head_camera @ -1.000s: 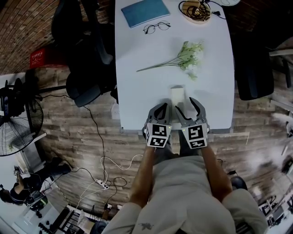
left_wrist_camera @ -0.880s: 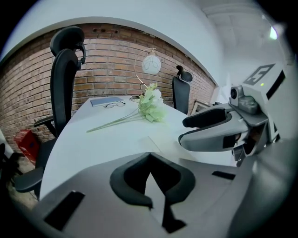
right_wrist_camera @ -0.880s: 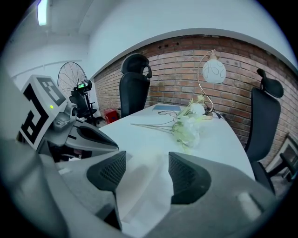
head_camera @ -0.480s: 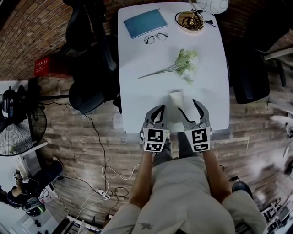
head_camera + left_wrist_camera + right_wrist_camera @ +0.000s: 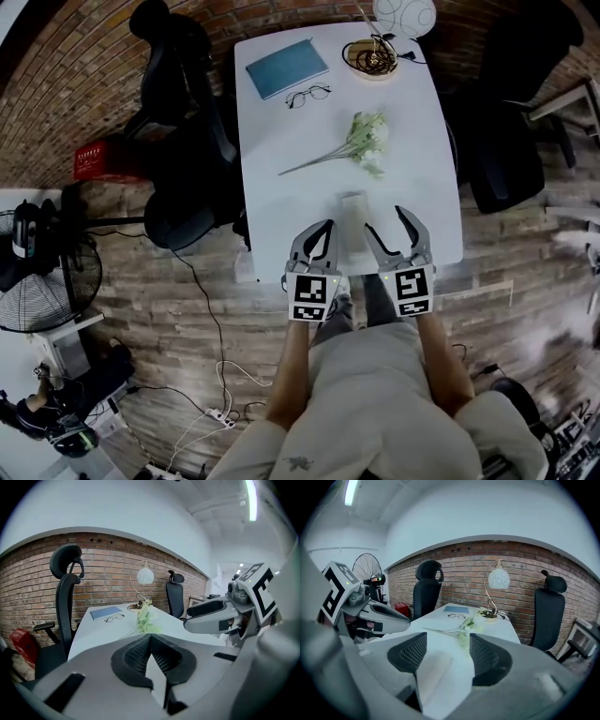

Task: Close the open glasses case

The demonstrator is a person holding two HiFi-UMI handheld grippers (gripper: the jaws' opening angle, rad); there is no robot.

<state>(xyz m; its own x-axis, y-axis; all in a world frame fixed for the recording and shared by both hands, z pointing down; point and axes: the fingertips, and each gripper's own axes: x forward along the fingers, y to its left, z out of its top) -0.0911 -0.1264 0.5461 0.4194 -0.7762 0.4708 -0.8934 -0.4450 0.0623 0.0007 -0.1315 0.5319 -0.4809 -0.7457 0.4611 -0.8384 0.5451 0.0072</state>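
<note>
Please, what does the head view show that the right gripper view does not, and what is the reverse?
Only the head view shows the wooden floor and the person's forearms. Only the right gripper view shows the ceiling light and the ribbed inner faces of the right claw, which is open. Both show the glasses case, the flowers, the glasses, the blue notebook and the left claw.

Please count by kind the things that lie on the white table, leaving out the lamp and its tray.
Blue notebook: 1
Glasses: 1
Flower sprig: 1
Glasses case: 1
Total: 4
</note>
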